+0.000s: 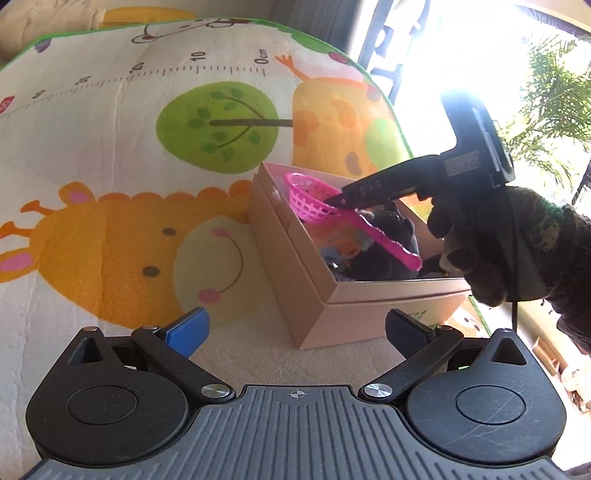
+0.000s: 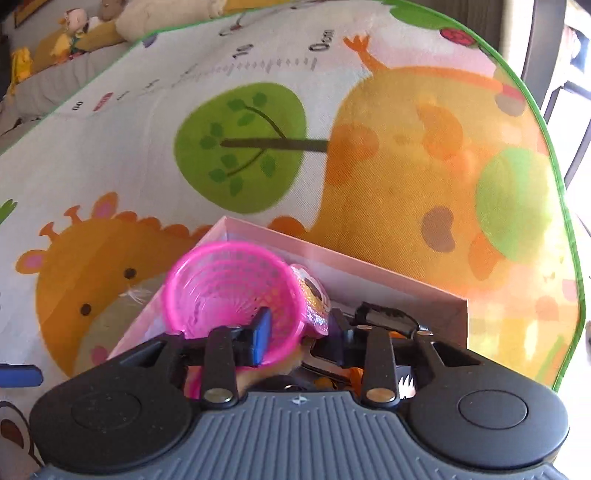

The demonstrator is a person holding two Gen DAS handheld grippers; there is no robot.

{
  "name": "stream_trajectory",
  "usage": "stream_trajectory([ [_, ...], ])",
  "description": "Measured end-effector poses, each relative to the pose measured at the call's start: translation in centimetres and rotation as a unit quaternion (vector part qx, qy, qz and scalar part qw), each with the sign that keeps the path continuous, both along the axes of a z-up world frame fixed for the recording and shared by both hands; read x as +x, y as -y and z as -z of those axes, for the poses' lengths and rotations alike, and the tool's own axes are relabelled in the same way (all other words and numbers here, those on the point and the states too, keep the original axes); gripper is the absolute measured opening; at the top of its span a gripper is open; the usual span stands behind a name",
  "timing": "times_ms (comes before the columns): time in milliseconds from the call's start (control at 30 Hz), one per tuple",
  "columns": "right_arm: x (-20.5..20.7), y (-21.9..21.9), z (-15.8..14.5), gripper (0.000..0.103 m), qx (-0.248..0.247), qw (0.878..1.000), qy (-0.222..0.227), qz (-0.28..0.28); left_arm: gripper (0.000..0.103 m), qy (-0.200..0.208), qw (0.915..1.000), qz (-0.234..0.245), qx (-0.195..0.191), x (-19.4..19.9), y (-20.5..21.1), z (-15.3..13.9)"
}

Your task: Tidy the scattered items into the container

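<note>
A pink cardboard box (image 1: 295, 266) stands on the play mat and holds several toys, among them a dark plush (image 1: 388, 240). A pink plastic strainer with a long handle (image 1: 314, 201) is over the box. My right gripper (image 1: 334, 201) reaches into the box from the right, fingertips at the strainer's rim. In the right wrist view the strainer bowl (image 2: 229, 295) lies between the open jaws, the blue pad (image 2: 260, 334) inside the bowl; my right gripper (image 2: 299, 328) is open. My left gripper (image 1: 295, 328) is open and empty, low in front of the box.
The giraffe-print play mat (image 1: 129, 166) covers the floor around the box. A bright window and a green plant (image 1: 546, 110) are at the right. Plush toys (image 2: 74, 33) lie beyond the mat's far left edge.
</note>
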State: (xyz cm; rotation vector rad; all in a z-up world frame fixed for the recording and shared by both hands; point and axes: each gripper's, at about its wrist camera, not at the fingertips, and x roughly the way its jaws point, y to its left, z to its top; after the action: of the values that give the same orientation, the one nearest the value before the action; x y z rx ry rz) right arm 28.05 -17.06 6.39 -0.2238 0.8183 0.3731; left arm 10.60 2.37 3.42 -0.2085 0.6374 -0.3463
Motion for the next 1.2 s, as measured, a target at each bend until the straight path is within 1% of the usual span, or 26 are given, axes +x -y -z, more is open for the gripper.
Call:
stream_trajectory([
  [33, 0.1, 0.0, 0.0, 0.042, 0.004, 1.0, -0.001, 0.009, 0.103, 0.0, 1.0, 0.0, 0.002, 0.0, 0.0, 0.0],
  [100, -0.2, -0.5, 0.1, 0.042, -0.006, 1.0, 0.002, 0.019, 0.103, -0.003, 1.0, -0.004, 0.006, 0.1, 0.0, 0.1],
  [133, -0.4, -0.9, 0.1, 0.042, -0.011, 1.0, 0.002, 0.015, 0.103, -0.004, 0.9999, -0.006, 0.008, 0.1, 0.0, 0.2],
  [167, -0.7, -1.0, 0.1, 0.043, -0.004, 1.0, -0.002, 0.006, 0.103, -0.005, 0.9999, -0.008, 0.01, 0.2, 0.0, 0.3],
  [233, -1.3, -0.6, -0.7, 0.045, 0.038, 0.999, -0.01, -0.026, 0.103, -0.005, 0.9998, -0.012, 0.012, 0.1, 0.0, 0.3],
  [267, -1.7, -0.3, -1.4, 0.049, 0.056, 0.998, -0.006, -0.035, 0.103, -0.005, 0.9998, -0.013, 0.013, 0.0, -0.1, 0.4],
  [300, -2.1, 0.1, -2.0, 0.053, 0.065, 0.997, 0.003, -0.042, 0.103, -0.006, 0.9998, -0.014, 0.013, 0.0, -0.1, 0.4],
  [333, -2.5, 0.3, -2.7, 0.054, 0.065, 0.997, 0.012, -0.05, 0.103, -0.007, 0.9998, -0.014, 0.013, 0.0, -0.2, 0.4],
  [367, -2.8, 0.4, -3.2, 0.055, 0.058, 0.997, 0.019, -0.056, 0.103, -0.007, 0.9998, -0.015, 0.014, 0.0, -0.2, 0.5],
  [433, -3.4, 0.6, -3.5, 0.055, 0.022, 0.997, 0.033, -0.063, 0.103, -0.007, 0.9998, -0.017, 0.012, 0.0, -0.3, 0.5],
  [467, -3.6, 0.6, -3.3, 0.055, 0.0, 0.997, 0.039, -0.064, 0.103, -0.007, 0.9998, -0.018, 0.01, 0.1, -0.4, 0.6],
  [533, -3.6, 0.6, -2.3, 0.058, -0.039, 0.997, 0.033, -0.063, 0.103, -0.007, 0.9998, -0.019, 0.007, 0.1, -0.3, 0.6],
  [567, -3.7, 0.7, -1.9, 0.06, -0.045, 0.996, 0.031, -0.067, 0.103, -0.007, 0.9998, -0.019, 0.007, 0.2, -0.3, 0.6],
  [633, -4.6, 0.3, -1.4, 0.064, -0.062, 0.993, 0.041, -0.089, 0.103, -0.006, 0.9998, -0.017, 0.008, 0.2, -0.1, 0.5],
  [667, -5.0, -0.2, -1.2, 0.068, -0.07, 0.992, 0.042, -0.096, 0.103, -0.006, 0.9998, -0.016, 0.009, 0.2, 0.0, 0.5],
  [700, -5.4, -0.8, -0.9, 0.071, -0.081, 0.991, 0.046, -0.101, 0.103, -0.006, 0.9998, -0.016, 0.011, 0.2, 0.1, 0.4],
  [733, -5.8, -1.4, -0.5, 0.072, -0.098, 0.988, 0.055, -0.102, 0.103, -0.006, 0.9998, -0.016, 0.012, 0.2, 0.2, 0.4],
  [767, -6.1, -1.9, -0.2, 0.076, -0.116, 0.986, 0.064, -0.103, 0.103, -0.006, 0.9998, -0.017, 0.014, 0.2, 0.3, 0.4],
  [833, -6.5, -2.5, 0.6, 0.079, -0.145, 0.98, 0.08, -0.112, 0.103, -0.004, 0.9996, -0.02, 0.019, 0.1, 0.4, 0.3],
  [867, -6.6, -2.4, 0.7, 0.079, -0.148, 0.979, 0.088, -0.113, 0.103, -0.003, 0.9995, -0.022, 0.024, 0.0, 0.4, 0.2],
  [900, -6.6, -2.0, 0.4, 0.079, -0.14, 0.98, 0.087, -0.115, 0.103, -0.001, 0.9993, -0.023, 0.029, -0.1, 0.4, 0.1],
  [933, -6.7, -1.4, -0.2, 0.079, -0.122, 0.982, 0.083, -0.115, 0.103, 0.001, 0.9991, -0.024, 0.034, -0.2, 0.4, 0.0],
  [1033, -7.0, 1.7, -3.2, 0.087, -0.034, 0.991, 0.078, -0.104, 0.103, 0.003, 0.9989, -0.025, 0.039, -0.4, 0.1, -0.2],
  [1100, -7.1, 4.1, -5.2, 0.091, 0.013, 0.993, 0.088, -0.082, 0.103, 0.003, 0.9989, -0.026, 0.038, -0.2, 0.1, -0.2],
  [1200, -6.5, 7.0, -7.5, 0.091, 0.061, 0.993, 0.096, -0.041, 0.103, 0.005, 0.999, -0.025, 0.036, 0.2, 0.6, -0.4],
])
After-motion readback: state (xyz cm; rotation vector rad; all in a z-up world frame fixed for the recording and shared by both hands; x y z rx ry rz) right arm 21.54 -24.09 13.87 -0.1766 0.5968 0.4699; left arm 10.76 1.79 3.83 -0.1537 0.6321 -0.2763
